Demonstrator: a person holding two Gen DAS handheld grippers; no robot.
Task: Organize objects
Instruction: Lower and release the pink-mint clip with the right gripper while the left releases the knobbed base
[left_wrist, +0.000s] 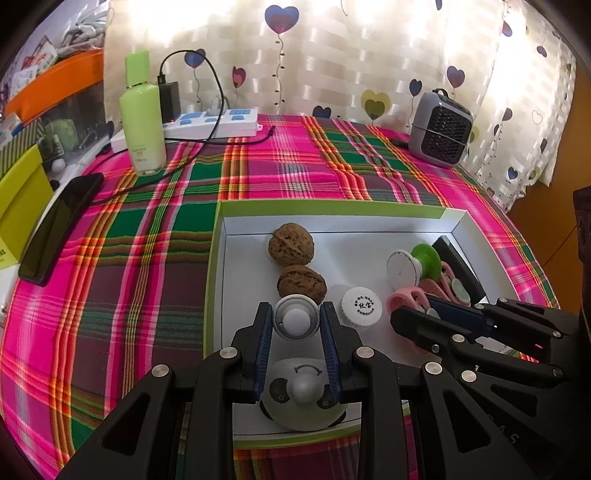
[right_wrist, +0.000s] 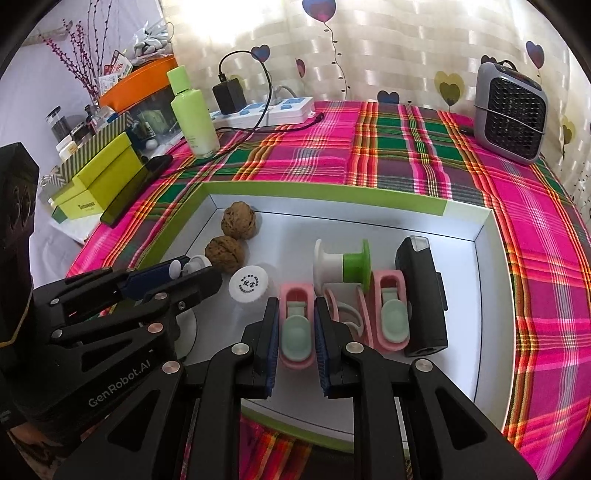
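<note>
Both grippers were found clamped inside the tray (right_wrist: 480, 236), the left gripper (left_wrist: 297, 323) on a panda toy (left_wrist: 301, 402) and the right gripper (right_wrist: 295, 332) on a pink clip (right_wrist: 295, 328) (neighbouring clip just beside its right finger), so a straight, level lift was judged advisable.

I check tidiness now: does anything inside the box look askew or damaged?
Nothing looks damaged. Only the green-and-white spool lies on its side, leaning over the pink clips; the two walnuts sit neatly in the tray.

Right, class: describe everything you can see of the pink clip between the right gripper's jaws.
The pink clip looks like glossy plastic: a long, rounded pink frame holding a pale mint-green tongue. It lies in the white tray, lengthwise along the right gripper, whose blue-padded jaws are shut on its two long sides. A matching second clip lies to its right, apart from it.
</note>
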